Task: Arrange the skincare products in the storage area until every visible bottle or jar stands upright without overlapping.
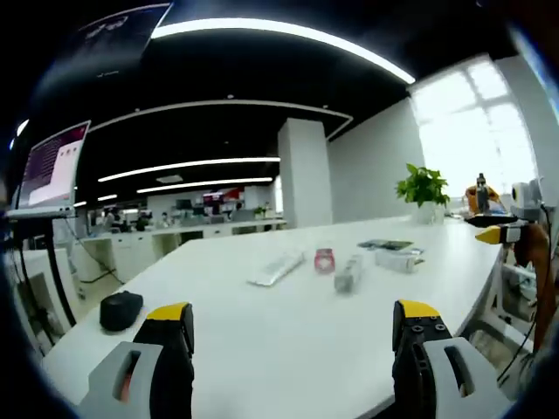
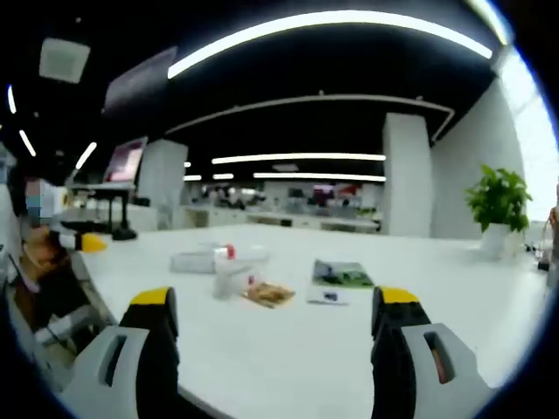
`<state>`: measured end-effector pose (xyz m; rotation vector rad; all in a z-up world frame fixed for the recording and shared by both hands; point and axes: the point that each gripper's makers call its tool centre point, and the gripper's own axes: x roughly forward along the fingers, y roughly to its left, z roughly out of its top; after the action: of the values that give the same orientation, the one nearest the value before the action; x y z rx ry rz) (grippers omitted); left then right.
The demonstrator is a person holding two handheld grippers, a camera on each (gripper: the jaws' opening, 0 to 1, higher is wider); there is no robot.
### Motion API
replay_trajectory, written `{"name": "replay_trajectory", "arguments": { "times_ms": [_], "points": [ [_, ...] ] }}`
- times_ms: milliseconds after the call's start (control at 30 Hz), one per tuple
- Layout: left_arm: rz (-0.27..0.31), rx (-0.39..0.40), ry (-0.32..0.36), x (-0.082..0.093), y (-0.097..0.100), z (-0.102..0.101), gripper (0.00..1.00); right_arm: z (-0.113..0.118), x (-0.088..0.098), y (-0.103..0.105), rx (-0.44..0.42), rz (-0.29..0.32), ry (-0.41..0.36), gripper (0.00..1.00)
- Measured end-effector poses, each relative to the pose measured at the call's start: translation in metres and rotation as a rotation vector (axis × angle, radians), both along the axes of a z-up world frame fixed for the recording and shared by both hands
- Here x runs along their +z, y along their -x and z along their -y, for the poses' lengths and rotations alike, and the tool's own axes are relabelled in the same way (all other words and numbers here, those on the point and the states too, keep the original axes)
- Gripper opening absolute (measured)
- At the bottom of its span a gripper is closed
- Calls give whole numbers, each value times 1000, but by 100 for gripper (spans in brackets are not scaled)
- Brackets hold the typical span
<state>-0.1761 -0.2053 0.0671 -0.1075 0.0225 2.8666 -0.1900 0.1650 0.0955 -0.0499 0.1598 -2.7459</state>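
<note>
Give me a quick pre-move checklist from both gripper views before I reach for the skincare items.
1. Left gripper open, nothing held: ok.
2. Right gripper open, nothing held: ok.
3. Products upright: not ok; the white tube and grey bottle lie flat.
4. Red-labelled jar upright: cannot tell.
5. Items apart on the white table: ok in the left gripper view.
6. Clear container contents: cannot tell.

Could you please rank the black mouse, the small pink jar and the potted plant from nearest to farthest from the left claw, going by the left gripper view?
Measured from the left claw, which is open over the white table:
1. Black mouse, near the table's left edge, close beside one jaw.
2. Small pink jar, mid-table, among the other products.
3. Potted plant, at the far right end by the window.
</note>
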Motion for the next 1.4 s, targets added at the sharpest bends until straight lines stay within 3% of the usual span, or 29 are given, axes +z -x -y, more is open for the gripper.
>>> {"name": "replay_trajectory", "arguments": {
  "times_ms": [1400],
  "points": [
    [16,-17,19,-5,0,-5,96,5,-6,3,24,19,-26,86]
  ]
}}
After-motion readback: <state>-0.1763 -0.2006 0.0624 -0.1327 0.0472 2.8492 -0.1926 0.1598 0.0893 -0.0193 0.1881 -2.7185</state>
